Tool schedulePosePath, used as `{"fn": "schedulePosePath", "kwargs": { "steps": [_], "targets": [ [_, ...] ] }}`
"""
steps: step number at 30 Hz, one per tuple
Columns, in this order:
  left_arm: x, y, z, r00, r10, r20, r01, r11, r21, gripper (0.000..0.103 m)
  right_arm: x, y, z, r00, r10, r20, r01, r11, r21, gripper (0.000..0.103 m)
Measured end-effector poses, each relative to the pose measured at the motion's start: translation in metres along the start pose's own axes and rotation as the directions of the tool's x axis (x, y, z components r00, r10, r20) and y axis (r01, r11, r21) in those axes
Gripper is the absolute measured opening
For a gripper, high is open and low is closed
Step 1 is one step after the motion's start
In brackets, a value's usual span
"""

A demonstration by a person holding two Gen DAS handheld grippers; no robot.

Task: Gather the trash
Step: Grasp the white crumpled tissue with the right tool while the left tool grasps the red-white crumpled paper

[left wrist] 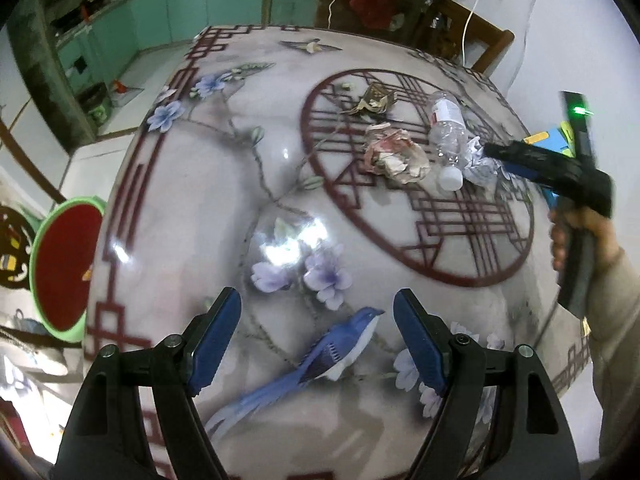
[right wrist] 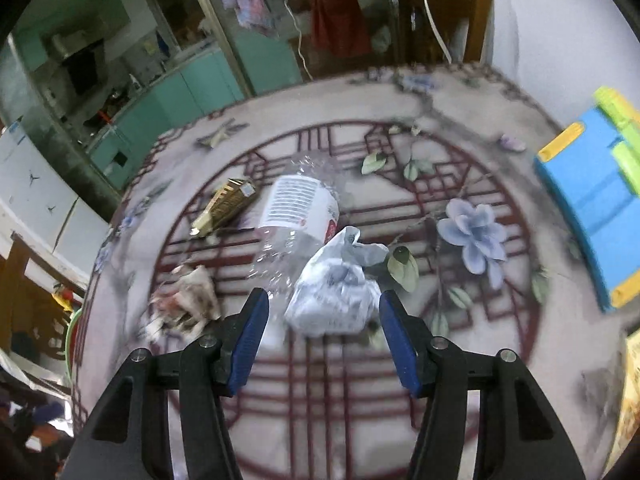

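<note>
centrally on the table (right wrist: pixel 460 420), a crumpled white paper wad (right wrist: pixel 332 300) lies between the open right gripper (right wrist: pixel 320 336) fingers, touching the plastic bottle (right wrist: pixel 296 216); likely light, soft, best pinched mid-bulk. left gripper (left wrist: pixel 318 340) open, empty.

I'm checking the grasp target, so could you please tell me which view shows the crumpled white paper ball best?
The right wrist view: the crumpled white paper ball sits large and central. The left wrist view shows it small and partly hidden.

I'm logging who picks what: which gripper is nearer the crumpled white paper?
Right. The right gripper is open with the crumpled white paper just ahead between its fingers; the left gripper hovers over the near table edge, far away.
</note>
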State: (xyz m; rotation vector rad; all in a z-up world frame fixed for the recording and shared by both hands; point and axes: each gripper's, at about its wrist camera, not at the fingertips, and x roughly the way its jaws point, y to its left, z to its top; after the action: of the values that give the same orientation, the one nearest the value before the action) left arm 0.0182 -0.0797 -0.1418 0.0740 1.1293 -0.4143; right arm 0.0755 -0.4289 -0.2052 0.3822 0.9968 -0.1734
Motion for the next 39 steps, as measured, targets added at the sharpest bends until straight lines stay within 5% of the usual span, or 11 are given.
{"fn": "schedulePosePath", "kwargs": {
  "steps": [3, 10, 16, 20, 21, 22, 27, 31, 39],
  "targets": [
    [0.005, -0.008, 0.009, 1.0, 0.009, -0.008, -0.009, 1.0, 0.017, 0.079, 0.026, -0.006, 0.003, 0.999, 0.008, -0.052, -0.008, 1.0, 0.002, 0.052],
    [0.032, -0.03, 0.051, 0.999, -0.037, -0.019, 0.038, 0.998, 0.046, 0.079, -0.002, -0.006, 0.001, 0.995, 0.102, 0.016, -0.102, 0.995, -0.025, 0.019],
    [0.085, -0.06, 0.1, 0.994, -0.098, -0.037, 0.099, 0.995, 0.028, 0.079, -0.038, -0.007, -0.007, 0.99, 0.112, 0.092, -0.109, 0.994, -0.029, 0.019],
    [0.139, -0.067, 0.116, 0.986, -0.093, -0.137, 0.092, 0.996, -0.015, 0.077, -0.05, -0.013, -0.015, 0.99, 0.116, 0.081, -0.115, 0.993, -0.016, 0.019],
    [0.146, -0.067, 0.116, 0.983, -0.102, -0.154, 0.098, 0.995, -0.03, 0.073, -0.049, -0.014, -0.018, 0.991, 0.115, 0.07, -0.114, 0.993, -0.018, 0.02],
    [0.151, -0.065, 0.114, 0.979, -0.117, -0.164, 0.11, 0.993, -0.051, 0.045, -0.046, -0.015, -0.022, 0.993, 0.112, 0.044, -0.111, 0.994, -0.023, 0.02],
    [0.138, -0.057, 0.109, 0.985, -0.124, -0.119, 0.121, 0.992, -0.034, 0.039, -0.044, -0.033, -0.034, 0.994, 0.105, 0.034, -0.106, 0.994, 0.032, 0.022],
    [0.105, -0.049, 0.097, 0.994, -0.095, -0.057, 0.096, 0.995, 0.008, 0.039, -0.052, -0.038, -0.038, 0.995, 0.091, 0.049, -0.094, 0.994, 0.057, 0.046],
    [0.06, -0.024, 0.073, 0.997, -0.071, -0.017, 0.071, 0.997, -0.018, 0.041, -0.04, -0.032, -0.053, 0.999, -0.022, -0.048, 0.024, 0.999, 0.04, 0.048]
  ]
}}
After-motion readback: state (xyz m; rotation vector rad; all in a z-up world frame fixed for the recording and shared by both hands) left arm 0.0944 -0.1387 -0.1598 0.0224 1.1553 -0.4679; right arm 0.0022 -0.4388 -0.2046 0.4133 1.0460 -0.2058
